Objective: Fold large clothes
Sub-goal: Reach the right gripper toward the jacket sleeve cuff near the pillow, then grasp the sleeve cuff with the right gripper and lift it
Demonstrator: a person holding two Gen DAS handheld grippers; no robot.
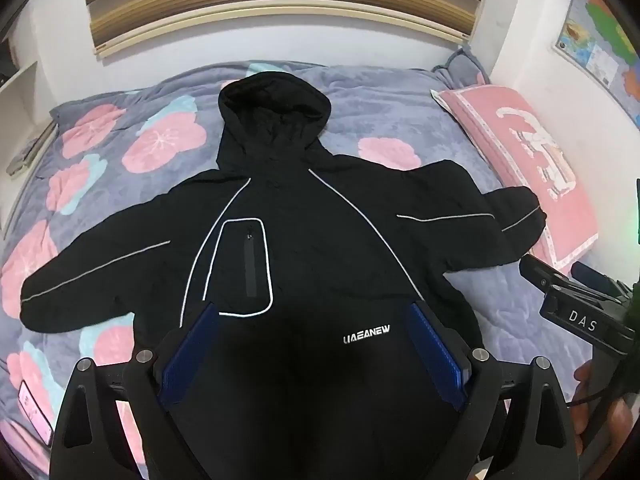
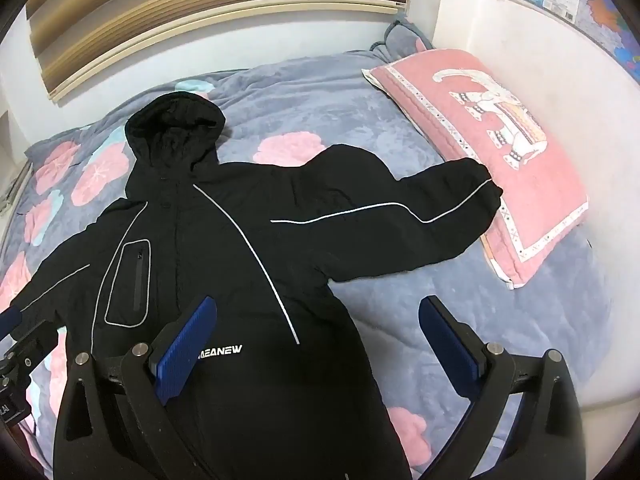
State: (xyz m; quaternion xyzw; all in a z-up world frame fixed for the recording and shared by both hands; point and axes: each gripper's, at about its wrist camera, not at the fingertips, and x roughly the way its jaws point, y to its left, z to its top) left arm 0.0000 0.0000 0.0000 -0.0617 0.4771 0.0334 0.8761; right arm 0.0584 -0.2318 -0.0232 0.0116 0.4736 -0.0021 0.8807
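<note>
A black hooded jacket [image 1: 312, 240] with white piping lies face up on the bed, sleeves spread left and right, hood toward the wall; it also shows in the right wrist view [image 2: 224, 248]. My left gripper [image 1: 314, 312] is open and empty, held above the jacket's lower front. My right gripper [image 2: 318, 312] is open and empty above the jacket's lower right edge. The right gripper's body [image 1: 576, 312] shows at the right of the left wrist view. The left gripper's body [image 2: 20, 352] shows at the left edge of the right wrist view.
The bed has a grey-blue quilt [image 2: 400, 312] with pink flowers. A pink pillow [image 2: 492, 152] lies at the right by the white wall; the jacket's right cuff [image 2: 486, 192] rests on its edge. A window blind [image 1: 280, 4] hangs behind the bed.
</note>
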